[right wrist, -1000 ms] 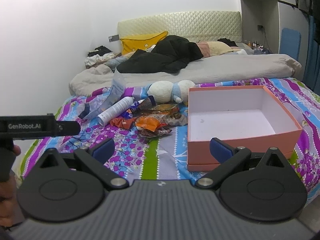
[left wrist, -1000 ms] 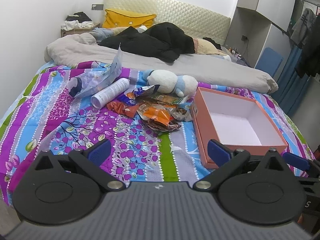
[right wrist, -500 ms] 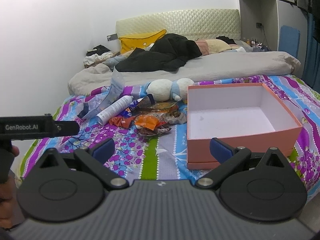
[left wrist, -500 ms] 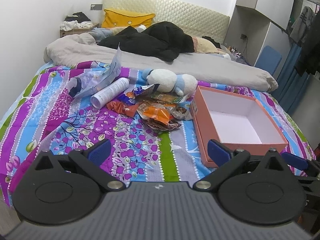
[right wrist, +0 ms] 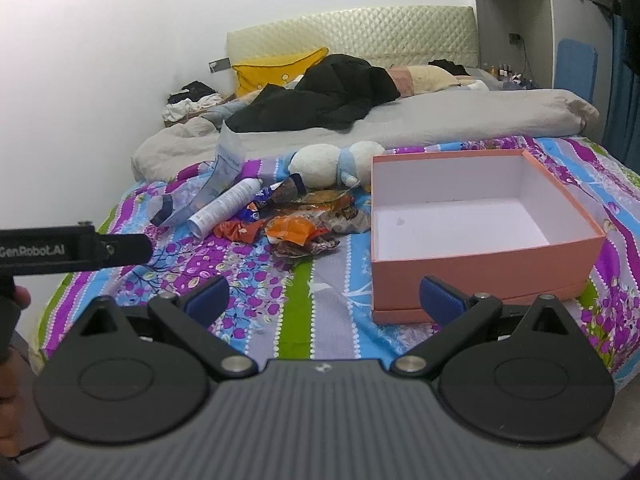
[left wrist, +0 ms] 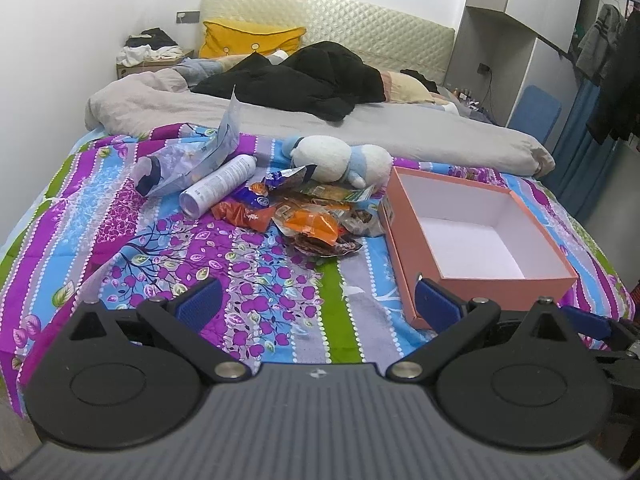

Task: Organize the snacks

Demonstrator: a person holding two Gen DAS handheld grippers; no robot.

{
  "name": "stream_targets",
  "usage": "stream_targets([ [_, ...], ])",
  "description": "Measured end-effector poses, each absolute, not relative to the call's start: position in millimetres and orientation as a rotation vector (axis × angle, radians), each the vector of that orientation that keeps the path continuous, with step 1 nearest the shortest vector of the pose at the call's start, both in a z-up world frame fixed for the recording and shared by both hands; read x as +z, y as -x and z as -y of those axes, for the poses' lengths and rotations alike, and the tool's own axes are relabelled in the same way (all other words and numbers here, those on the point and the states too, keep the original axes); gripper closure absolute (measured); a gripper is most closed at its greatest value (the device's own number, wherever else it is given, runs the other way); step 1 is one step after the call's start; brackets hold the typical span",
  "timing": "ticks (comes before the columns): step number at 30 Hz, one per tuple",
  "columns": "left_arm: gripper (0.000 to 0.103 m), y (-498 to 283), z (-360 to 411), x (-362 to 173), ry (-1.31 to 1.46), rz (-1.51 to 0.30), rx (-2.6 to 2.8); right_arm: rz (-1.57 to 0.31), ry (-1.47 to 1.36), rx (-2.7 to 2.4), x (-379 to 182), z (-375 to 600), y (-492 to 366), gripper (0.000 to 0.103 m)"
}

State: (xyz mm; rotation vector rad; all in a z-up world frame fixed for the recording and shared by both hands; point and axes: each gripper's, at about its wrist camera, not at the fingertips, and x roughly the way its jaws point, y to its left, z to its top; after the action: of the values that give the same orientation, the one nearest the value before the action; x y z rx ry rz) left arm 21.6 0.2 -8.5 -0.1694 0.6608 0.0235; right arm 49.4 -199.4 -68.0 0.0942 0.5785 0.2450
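Orange snack wrappers between white tube and pink box, plush toy behind, both tongs released.

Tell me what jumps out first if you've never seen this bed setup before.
The empty pink box with a white inside sits open on the bright floral quilt. Just left of it lies a heap of snack wrappers, with a white plush toy behind the heap. Both grippers hover open near the bed's foot.

One box, one plush toy, one white tube (snack packets uncountable).
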Motion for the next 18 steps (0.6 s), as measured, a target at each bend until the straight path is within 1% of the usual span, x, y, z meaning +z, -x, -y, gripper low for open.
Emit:
stream_targets([
  [18,0.000,-21.7,-8.1,-17.7,0.175,-0.683,0.032,-0.581,-0.110,0.221,-71.6,199.0,-45.9,0.000],
])
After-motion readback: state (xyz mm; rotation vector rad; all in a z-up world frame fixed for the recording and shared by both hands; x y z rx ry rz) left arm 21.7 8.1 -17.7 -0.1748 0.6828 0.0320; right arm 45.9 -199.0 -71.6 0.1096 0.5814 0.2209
